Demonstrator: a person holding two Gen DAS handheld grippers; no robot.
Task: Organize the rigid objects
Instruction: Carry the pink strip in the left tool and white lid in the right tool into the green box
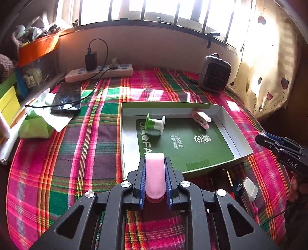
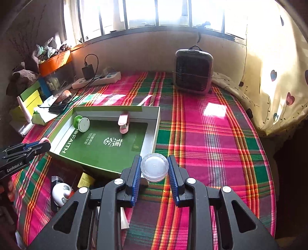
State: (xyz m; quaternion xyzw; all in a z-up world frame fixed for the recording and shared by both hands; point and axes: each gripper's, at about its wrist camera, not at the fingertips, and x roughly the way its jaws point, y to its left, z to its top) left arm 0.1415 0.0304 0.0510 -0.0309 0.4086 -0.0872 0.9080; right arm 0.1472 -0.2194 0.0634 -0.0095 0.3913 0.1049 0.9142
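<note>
Left gripper (image 1: 155, 177) jaws clamp a smooth pink rounded plastic clip (image 1: 155, 176); right gripper (image 2: 154, 170) jaws pinch a clear round plastic jar (image 2: 154, 167), both levelled forward.

Home bedroom. Plaid bedsheet (image 2: 202, 134) as work surface, heart-print curtain (image 2: 269, 86) at right edge, barred window (image 1: 154, 11) along far edge, power strip (image 1: 100, 74) with charger, phone (image 1: 67, 98), small heater (image 2: 193, 71) near far edge.

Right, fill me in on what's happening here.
A person is sorting small items into a green box. The left gripper is shut on a pink clip; the right gripper holds a clear round container. A green-and-white spool and a second pink clip already lie in the box.
</note>
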